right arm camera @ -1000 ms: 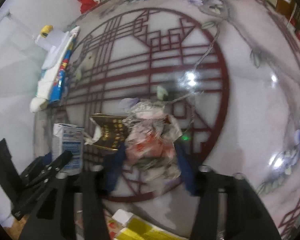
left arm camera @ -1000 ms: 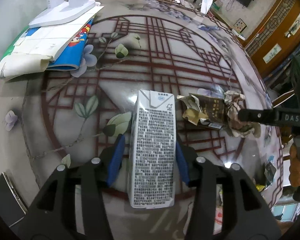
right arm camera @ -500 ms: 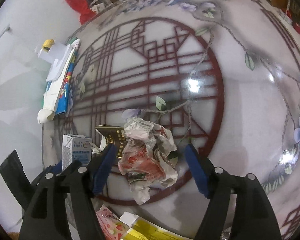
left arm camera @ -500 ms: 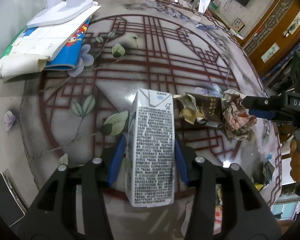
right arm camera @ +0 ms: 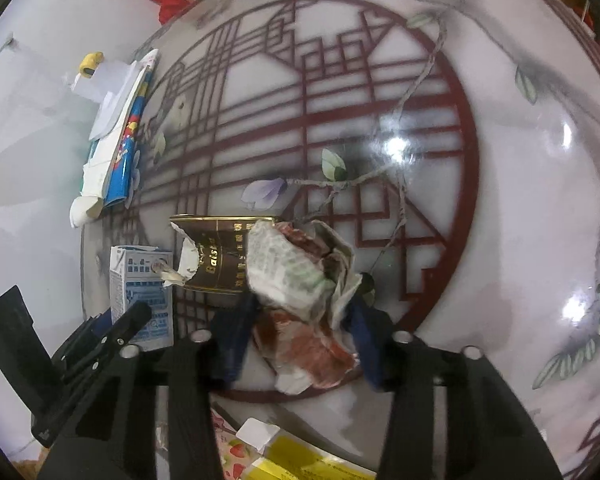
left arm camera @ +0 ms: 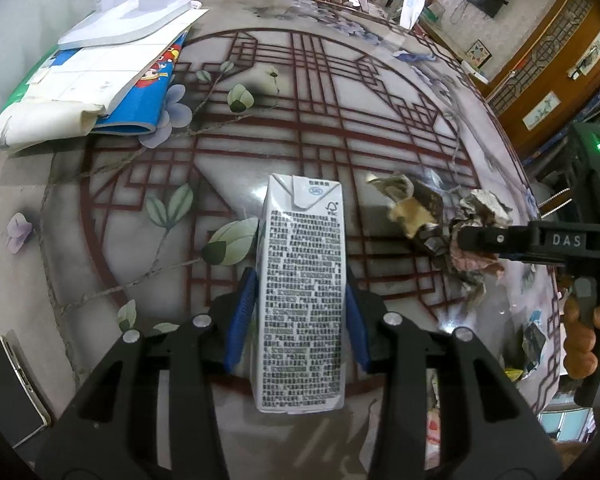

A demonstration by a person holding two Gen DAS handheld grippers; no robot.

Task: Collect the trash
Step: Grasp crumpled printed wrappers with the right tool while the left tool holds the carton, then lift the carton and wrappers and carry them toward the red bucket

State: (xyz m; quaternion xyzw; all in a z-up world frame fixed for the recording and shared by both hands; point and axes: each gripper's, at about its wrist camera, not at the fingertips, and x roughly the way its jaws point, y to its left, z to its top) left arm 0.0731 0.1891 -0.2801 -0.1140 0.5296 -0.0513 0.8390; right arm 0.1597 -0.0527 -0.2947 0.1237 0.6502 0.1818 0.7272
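Note:
My left gripper [left arm camera: 300, 316] is shut on a white milk carton [left arm camera: 302, 280] and holds it over the patterned round table [left arm camera: 340, 128]. The carton also shows in the right wrist view [right arm camera: 142, 284]. My right gripper [right arm camera: 300, 320] is closed around a crumpled red and white wrapper [right arm camera: 300, 280]; its blue pads press both sides. The wrapper also shows in the left wrist view [left arm camera: 476, 240]. A torn brown cigarette pack [right arm camera: 216, 256] lies just left of the wrapper, also seen in the left wrist view [left arm camera: 416, 216].
A stack of books and white paper [left arm camera: 100, 80] lies at the table's far left. A phone [left arm camera: 8, 388] lies at the near left edge. Yellow and pink packaging [right arm camera: 296, 456] sits below the right gripper. More scraps [left arm camera: 534, 340] lie at the right edge.
The right gripper opened half a second ago, then closed on the crumpled wrapper again. The left gripper kept hold of the carton with little movement.

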